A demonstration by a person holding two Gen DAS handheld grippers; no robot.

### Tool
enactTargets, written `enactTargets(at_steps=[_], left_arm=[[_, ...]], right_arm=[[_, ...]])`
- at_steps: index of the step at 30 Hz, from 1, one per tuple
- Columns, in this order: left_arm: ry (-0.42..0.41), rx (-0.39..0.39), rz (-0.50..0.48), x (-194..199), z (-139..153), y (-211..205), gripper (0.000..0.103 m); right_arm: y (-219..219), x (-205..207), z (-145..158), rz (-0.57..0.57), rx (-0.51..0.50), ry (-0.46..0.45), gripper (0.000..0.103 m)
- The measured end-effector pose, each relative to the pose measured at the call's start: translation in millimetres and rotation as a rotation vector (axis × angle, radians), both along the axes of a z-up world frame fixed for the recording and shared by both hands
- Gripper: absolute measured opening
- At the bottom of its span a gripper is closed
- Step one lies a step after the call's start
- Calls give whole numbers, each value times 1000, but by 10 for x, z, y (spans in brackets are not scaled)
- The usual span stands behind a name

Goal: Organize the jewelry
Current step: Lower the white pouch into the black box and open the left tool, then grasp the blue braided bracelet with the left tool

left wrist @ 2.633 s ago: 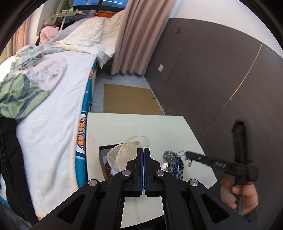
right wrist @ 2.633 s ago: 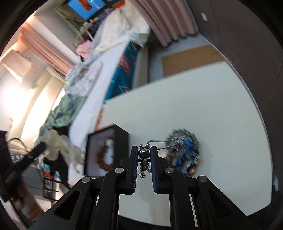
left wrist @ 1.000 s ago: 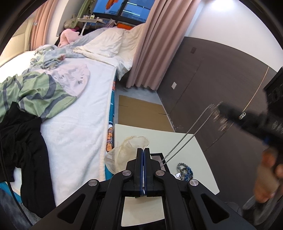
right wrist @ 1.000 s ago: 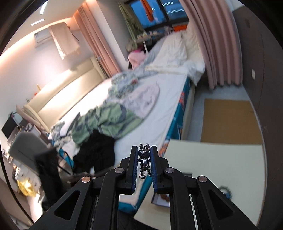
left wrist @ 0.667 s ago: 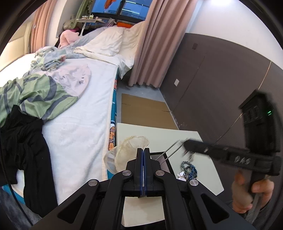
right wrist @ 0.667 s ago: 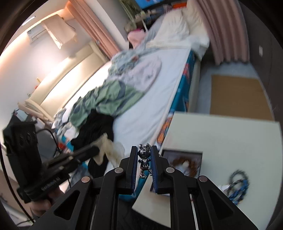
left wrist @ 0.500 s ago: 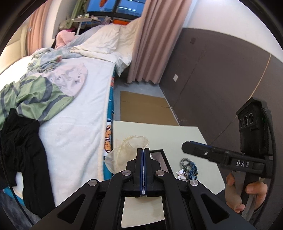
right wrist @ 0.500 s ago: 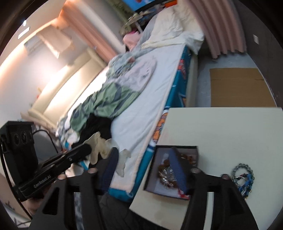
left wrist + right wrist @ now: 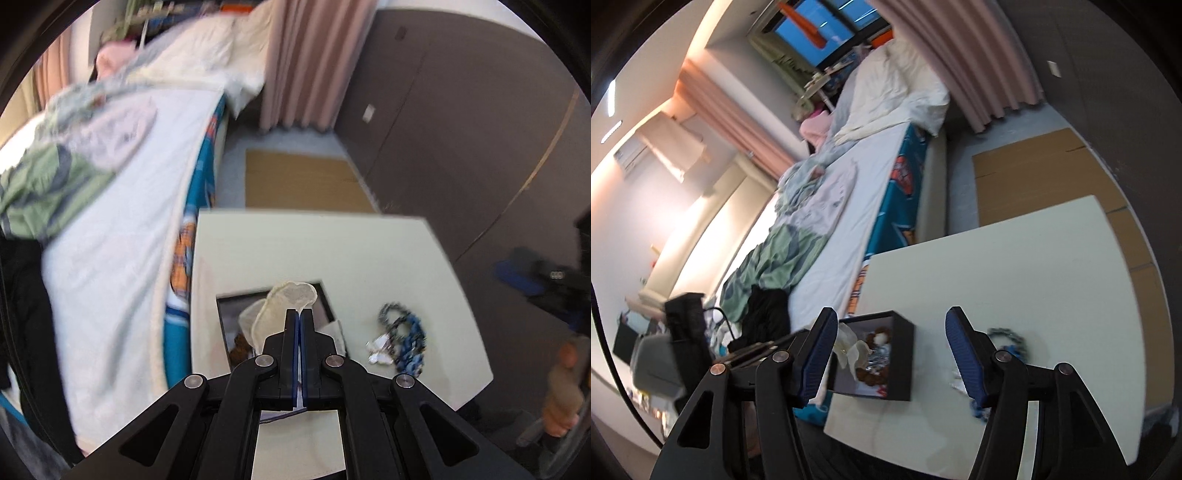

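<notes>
On the pale table (image 9: 295, 251) stands a black jewelry box (image 9: 227, 314) holding a brown bead bracelet (image 9: 877, 338) and a silver chain (image 9: 875, 360). My left gripper (image 9: 299, 314) is shut on a thin translucent plastic bag (image 9: 291, 295), which hangs just over the box. My right gripper (image 9: 891, 316) stands open and empty above the box's (image 9: 903, 358) near right corner. To the right of the box lies a pile of blue bead bracelets (image 9: 402, 332) (image 9: 1004, 338), with small white scraps (image 9: 378, 349) beside it.
A bed (image 9: 122, 221) with rumpled clothes runs along the table's left edge. A dark panelled wall (image 9: 461, 129) is on the right, and cardboard (image 9: 303, 181) lies on the floor beyond the table. A hand (image 9: 561, 402) shows at the lower right.
My right gripper has opened and no longer holds the silver figure pendant; the chain now lies in the box. Both grippers have sunk toward the table, the left still holding the bag.
</notes>
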State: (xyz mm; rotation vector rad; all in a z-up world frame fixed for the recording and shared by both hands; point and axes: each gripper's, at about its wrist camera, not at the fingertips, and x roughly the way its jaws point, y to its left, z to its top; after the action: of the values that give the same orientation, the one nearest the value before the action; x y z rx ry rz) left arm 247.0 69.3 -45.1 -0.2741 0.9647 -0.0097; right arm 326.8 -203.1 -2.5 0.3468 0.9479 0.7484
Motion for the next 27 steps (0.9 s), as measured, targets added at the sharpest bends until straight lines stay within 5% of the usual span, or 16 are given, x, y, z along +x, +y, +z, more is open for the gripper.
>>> enactTargets(at_steps=[6,7,9,12,27], left_arm=[[108,-15,34,135,-265,-24,7],[114,-10,31,148,-271,-43,11],[106,-9,18,151,-243,-112,39],[65,3,2,133,-164,-250,55],[85,17,-259,308,-358,-1290,55]], right_arm=[[-277,28,-48,-43,-3,16,62],[-316,28,-52,-47,-2,18,62],[-399,37,-68,-57,-6,27,62],[-515,58,-142,-77,-22,55,62],[-904,159,-483,-169,-45,178,62]])
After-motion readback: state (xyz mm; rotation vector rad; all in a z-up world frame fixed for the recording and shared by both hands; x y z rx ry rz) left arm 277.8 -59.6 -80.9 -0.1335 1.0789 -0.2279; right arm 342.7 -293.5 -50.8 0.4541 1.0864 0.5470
